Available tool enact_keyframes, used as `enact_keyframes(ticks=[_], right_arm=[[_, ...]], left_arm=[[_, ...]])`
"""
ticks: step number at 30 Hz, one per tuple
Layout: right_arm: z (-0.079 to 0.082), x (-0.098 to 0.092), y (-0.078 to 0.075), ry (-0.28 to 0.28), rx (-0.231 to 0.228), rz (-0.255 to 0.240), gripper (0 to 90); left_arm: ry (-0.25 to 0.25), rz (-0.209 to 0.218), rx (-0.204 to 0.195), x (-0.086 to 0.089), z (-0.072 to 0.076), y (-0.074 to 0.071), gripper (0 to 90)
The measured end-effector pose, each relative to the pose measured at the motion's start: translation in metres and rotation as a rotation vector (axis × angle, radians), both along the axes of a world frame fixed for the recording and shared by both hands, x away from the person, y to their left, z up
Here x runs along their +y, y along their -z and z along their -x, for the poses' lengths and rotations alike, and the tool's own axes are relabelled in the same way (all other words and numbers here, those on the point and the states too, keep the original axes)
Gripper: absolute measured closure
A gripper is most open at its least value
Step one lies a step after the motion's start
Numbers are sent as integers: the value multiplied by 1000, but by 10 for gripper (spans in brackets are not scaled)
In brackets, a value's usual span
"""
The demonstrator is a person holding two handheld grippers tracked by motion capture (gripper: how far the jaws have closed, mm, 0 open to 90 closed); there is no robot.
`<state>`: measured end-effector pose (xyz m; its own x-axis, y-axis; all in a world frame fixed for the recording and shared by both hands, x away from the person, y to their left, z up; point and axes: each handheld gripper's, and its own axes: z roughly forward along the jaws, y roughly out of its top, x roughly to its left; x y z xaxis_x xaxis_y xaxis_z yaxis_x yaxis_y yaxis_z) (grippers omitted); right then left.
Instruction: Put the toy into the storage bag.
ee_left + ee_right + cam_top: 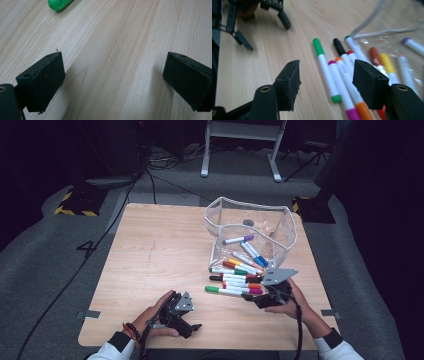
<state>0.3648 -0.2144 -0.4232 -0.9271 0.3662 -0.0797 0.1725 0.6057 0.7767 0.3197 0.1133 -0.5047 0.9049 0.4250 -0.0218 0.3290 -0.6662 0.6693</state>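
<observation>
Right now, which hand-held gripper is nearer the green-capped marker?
Right. The right hand-held gripper has the green-capped marker between its open jaws. The left hand-held gripper sits apart over bare table, toward the near edge.

My overhead camera — fixed above the near edge, facing forward and down — takes in the whole table (pixel 165 250) and the floor beyond. My left gripper camera sits very close over bare wood, catching one green marker (pixel 59 4) at its top edge. My right gripper camera looks low along the tabletop across that same green marker (pixel 324 65) — shared also with the overhead (pixel 223 291).
</observation>
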Motion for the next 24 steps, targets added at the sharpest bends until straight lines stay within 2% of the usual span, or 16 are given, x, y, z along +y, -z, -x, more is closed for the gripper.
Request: enact_keyframes(ticks=[1, 2, 4, 6, 7, 9, 10, 11, 16, 17, 20, 24], right_arm=[[-4, 16, 14, -33, 18, 35, 391], [-6, 22, 20, -45, 16, 44, 398], [-11, 35, 31, -70, 46, 35, 407], [-14, 47, 40, -87, 32, 64, 408], [-17, 53, 43, -89, 41, 71, 406], [-21, 64, 48, -98, 26, 89, 410], [-21, 64, 48, -98, 26, 89, 410], [-25, 74, 53, -108, 38, 95, 412], [-33, 94, 64, -108, 49, 109, 415], [-35, 97, 65, -97, 36, 119, 412], [-38, 101, 70, -79, 60, 107, 411], [-37, 104, 72, -86, 69, 109, 416]], left_arm=[[-6, -2, -1, 3, -1, 0, 43], [-6, -2, -1, 3, -1, 0, 43], [-13, 1, -3, 6, -2, 0, 43], [-8, 6, -2, 6, -2, 0, 42], [-8, 6, -2, 6, -2, 0, 41], [-7, 4, 0, 5, -3, 0, 37], [-5, 5, -2, 5, -3, 1, 37], [-5, 5, -1, 5, -3, 0, 36], [-7, 3, 0, 5, -3, 0, 35], [-7, 3, 0, 5, -3, 0, 35], [-7, 3, 0, 5, -3, 0, 35], [-6, 3, 0, 5, -3, 0, 35]])
